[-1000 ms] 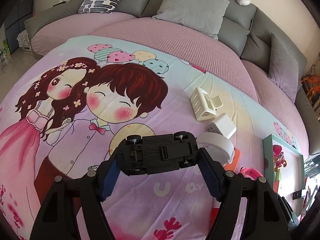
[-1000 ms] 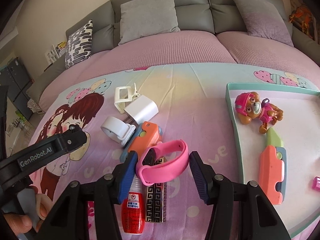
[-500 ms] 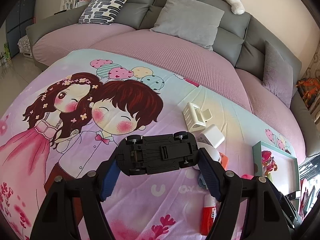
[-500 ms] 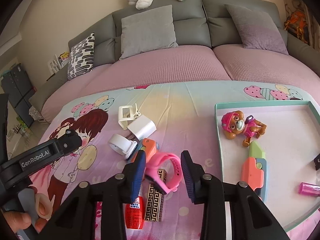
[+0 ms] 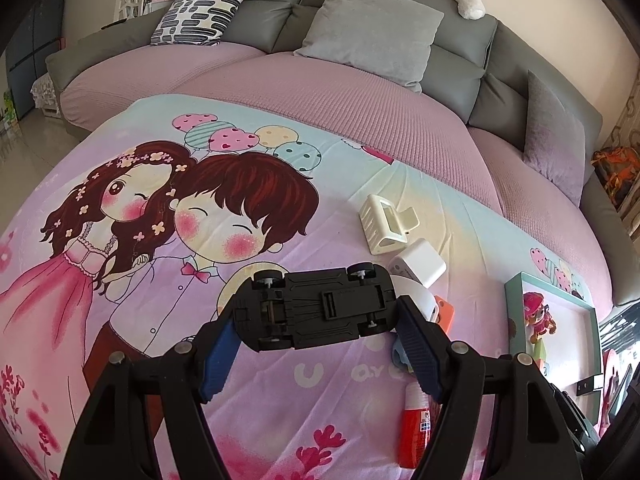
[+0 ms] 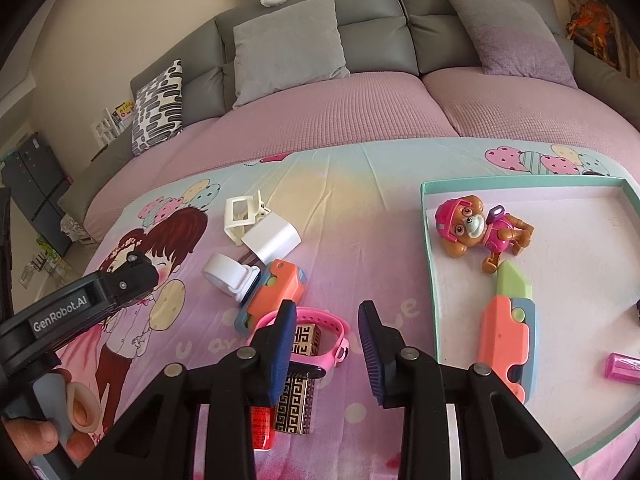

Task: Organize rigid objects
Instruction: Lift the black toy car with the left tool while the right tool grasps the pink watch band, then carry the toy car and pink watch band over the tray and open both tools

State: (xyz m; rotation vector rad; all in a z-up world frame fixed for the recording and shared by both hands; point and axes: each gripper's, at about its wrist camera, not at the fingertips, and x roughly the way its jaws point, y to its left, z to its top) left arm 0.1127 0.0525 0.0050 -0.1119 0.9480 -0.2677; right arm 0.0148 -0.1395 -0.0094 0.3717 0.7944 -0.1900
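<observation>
My left gripper [image 5: 320,312] is shut on a black toy car [image 5: 320,304], held bottom side towards the camera above the cartoon cloth. In the right wrist view my right gripper [image 6: 327,312] hovers over a pink watch [image 6: 320,336] that lies on a gold-patterned box [image 6: 294,400]. Its jaws are closing. The left finger covers part of the watch, the strap's right end sits between the jaws, and the right pad is apart from it. A teal tray [image 6: 430,240] at the right holds a toy dog [image 6: 472,228], an orange and green toy knife [image 6: 508,320] and a pink tube [image 6: 624,366].
On the cloth left of the tray lie a cream hair clip [image 6: 240,216], a white charger [image 6: 272,240], a white ring-shaped part [image 6: 224,272], an orange toy [image 6: 276,292] and a red bottle [image 6: 262,428]. A grey sofa with cushions [image 6: 288,44] runs behind.
The right gripper's jaws have narrowed and pulled back a little. The pink watch, earlier between the pads, now lies on the patterned box, mostly by the left finger. The left gripper still holds the car.
</observation>
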